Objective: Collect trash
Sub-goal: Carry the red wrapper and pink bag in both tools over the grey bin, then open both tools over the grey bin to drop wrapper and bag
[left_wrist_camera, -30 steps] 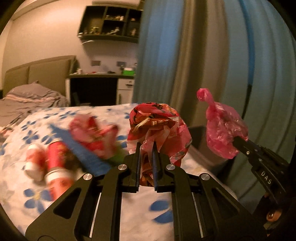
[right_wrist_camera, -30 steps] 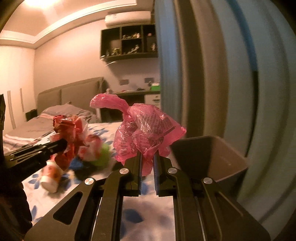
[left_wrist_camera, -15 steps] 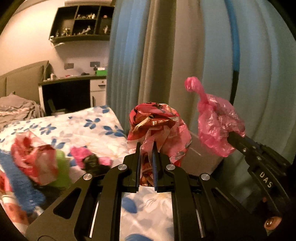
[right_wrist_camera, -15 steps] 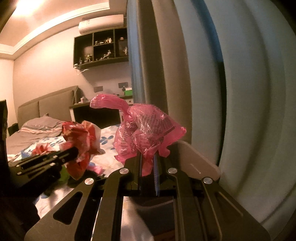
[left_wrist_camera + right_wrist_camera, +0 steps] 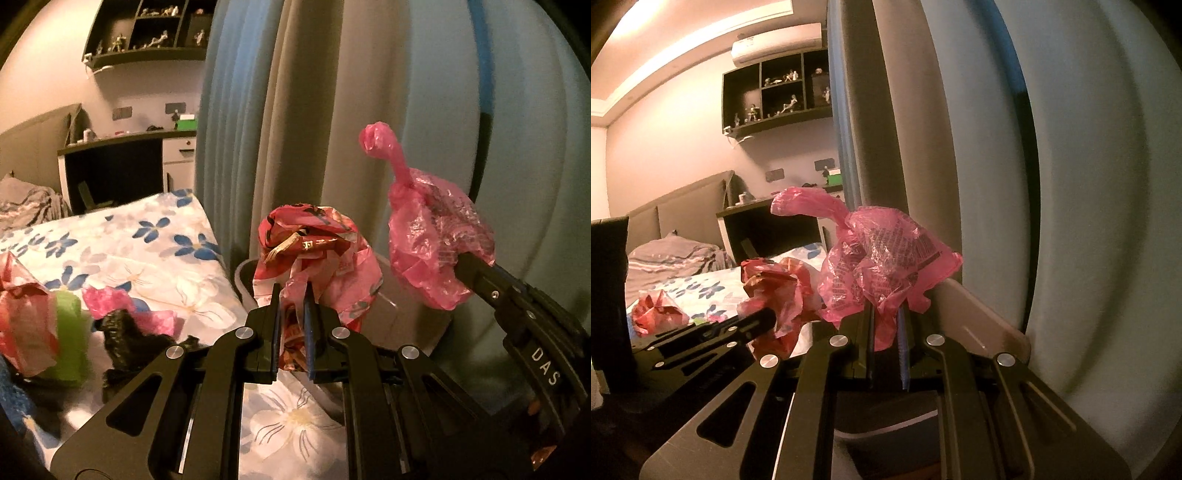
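My left gripper (image 5: 293, 295) is shut on a crumpled red printed wrapper (image 5: 317, 251), held above the bed's corner beside a grey bin (image 5: 245, 273). To its right, my right gripper (image 5: 469, 262) is shut on a knotted pink plastic bag (image 5: 432, 229). In the right wrist view the right gripper (image 5: 886, 314) pinches the pink plastic bag (image 5: 882, 262) over the bin's rim (image 5: 982, 314). The left gripper (image 5: 768, 315) with the red wrapper (image 5: 775, 295) comes in from the left there.
More trash lies on the floral bedspread (image 5: 155, 251): a red-and-white wrapper (image 5: 26, 325), a green piece (image 5: 68, 325), pink scraps (image 5: 110, 299) and a black crumpled piece (image 5: 125, 332). Blue-grey curtains (image 5: 332, 110) hang right behind the bin. A desk (image 5: 122, 162) stands farther back.
Both grippers have swung right, off the bed and toward the curtains, each keeping its trash. The pile on the bed has slid to the left of the view and the bin has come under the right gripper.
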Available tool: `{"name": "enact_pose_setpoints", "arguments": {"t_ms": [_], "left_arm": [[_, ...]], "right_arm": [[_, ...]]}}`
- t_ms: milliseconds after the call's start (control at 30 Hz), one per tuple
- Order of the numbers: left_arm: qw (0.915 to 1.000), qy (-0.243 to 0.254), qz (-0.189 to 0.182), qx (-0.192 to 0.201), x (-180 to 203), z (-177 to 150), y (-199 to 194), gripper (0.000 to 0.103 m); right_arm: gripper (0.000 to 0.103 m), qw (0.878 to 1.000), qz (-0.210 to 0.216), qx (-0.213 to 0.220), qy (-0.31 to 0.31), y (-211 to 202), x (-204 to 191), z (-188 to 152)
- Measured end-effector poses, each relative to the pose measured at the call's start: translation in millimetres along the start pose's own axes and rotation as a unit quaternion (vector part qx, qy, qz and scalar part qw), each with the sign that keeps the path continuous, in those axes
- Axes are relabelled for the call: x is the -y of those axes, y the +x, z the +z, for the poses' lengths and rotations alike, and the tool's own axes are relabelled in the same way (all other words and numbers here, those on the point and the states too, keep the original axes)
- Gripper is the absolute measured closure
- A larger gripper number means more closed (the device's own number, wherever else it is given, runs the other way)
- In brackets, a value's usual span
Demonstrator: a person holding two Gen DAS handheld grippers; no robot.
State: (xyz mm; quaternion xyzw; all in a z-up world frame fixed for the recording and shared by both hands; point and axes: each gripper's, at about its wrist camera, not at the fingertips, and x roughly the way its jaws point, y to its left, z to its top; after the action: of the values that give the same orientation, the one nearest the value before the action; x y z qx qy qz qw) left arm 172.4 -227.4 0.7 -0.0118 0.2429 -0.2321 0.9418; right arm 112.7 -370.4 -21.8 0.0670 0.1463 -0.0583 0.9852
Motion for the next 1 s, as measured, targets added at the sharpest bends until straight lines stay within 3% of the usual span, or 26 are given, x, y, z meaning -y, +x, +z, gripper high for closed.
{"name": "enact_pose_setpoints", "arguments": {"t_ms": [800,900,967,1000], "left_arm": [[0.9985,-0.014,-0.043,-0.03,4.2,-3.3,40.1,0.09],[0.9978,-0.017,-0.054,-0.034,3.1,-4.2,42.4,0.084],[0.9974,-0.016,-0.06,-0.036,2.2,-5.3,43.7,0.07],[0.9976,-0.016,-0.06,-0.033,1.3,-6.1,42.8,0.058]], "right_arm": [[0.091,1.0,-0.012,-0.014,0.013,26.4,2.7,7.5],[0.087,1.0,-0.012,-0.014,0.014,26.4,3.8,6.6],[0.082,1.0,-0.011,-0.013,0.017,26.0,5.2,6.1],[0.079,1.0,-0.01,-0.013,0.018,25.5,5.6,6.1]]}}
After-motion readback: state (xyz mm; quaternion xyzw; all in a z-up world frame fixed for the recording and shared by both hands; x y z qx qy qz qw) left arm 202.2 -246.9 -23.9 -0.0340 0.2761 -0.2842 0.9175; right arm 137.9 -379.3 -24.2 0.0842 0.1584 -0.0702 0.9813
